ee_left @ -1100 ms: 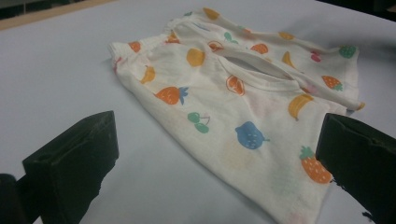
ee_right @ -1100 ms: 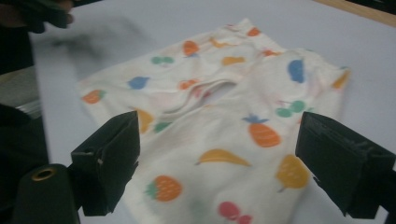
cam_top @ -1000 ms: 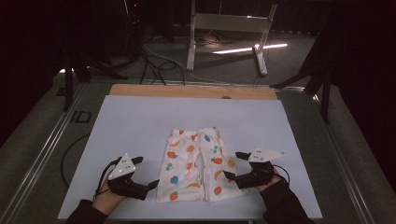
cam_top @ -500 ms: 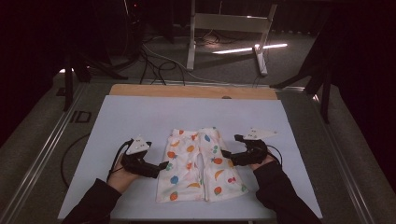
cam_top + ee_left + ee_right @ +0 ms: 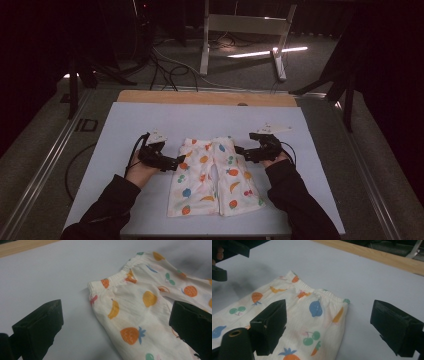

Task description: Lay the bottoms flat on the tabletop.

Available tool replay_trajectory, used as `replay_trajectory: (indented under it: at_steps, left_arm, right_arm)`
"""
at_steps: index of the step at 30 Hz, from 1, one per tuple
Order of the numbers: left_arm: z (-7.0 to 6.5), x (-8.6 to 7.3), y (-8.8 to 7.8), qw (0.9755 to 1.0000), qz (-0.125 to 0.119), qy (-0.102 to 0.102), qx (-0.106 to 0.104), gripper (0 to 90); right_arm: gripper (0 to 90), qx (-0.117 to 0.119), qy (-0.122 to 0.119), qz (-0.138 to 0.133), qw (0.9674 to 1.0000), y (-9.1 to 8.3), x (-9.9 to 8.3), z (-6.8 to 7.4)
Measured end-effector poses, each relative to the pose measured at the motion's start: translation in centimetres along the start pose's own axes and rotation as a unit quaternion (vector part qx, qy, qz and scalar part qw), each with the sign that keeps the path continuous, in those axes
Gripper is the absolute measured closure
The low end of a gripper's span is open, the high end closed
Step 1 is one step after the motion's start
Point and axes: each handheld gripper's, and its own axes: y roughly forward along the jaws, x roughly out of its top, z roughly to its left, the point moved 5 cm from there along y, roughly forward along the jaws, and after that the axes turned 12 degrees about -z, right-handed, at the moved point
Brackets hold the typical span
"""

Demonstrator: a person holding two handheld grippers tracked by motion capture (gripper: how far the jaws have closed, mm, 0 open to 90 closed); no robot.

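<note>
A big pale blue sheet [image 5: 150,120] covers the table. A brown wooden edge [image 5: 205,98] sticks out at the far side of it. Behind the table, on the grey floor [image 5: 240,70], black cables [image 5: 165,70] lie in loops. A white metal stand [image 5: 240,25] is there too, beside a bright strip of light [image 5: 265,51].

Cream shorts [image 5: 212,177] – orange, green, blue fruit print – on a pale lilac-white mat [image 5: 125,125]; black claws
</note>
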Motion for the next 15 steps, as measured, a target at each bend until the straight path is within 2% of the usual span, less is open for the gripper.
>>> replay_trajectory:
  at_steps: [3,5,7,10,15]
  left_arm:
    - [0.1,0.2,0.7,1.0000,0.005,-0.006,0.004,0.2]
    - [0.2,0.4,1.2,0.9998,0.006,-0.017,0.006,0.2]
    - [0.4,0.5,1.7,0.9996,0.011,-0.021,0.016,0.2]
    - [0.4,0.7,2.4,0.9995,0.007,-0.026,0.015,0.2]
    - [0.6,0.7,3.6,0.9987,0.006,-0.046,0.019,0.2]
  right_arm:
    - [14.0,0.000,0.012,0.002,0.9999,0.8,0.0,-0.2]
    - [13.4,0.002,0.020,0.005,0.9998,1.3,0.1,-0.3]
    - [13.1,-0.001,0.021,0.013,0.9997,1.9,0.1,-0.6]
    - [13.5,-0.013,0.025,0.019,0.9994,2.6,0.3,-0.9]
    - [13.5,-0.032,0.058,0.029,0.9974,3.7,0.4,-1.6]
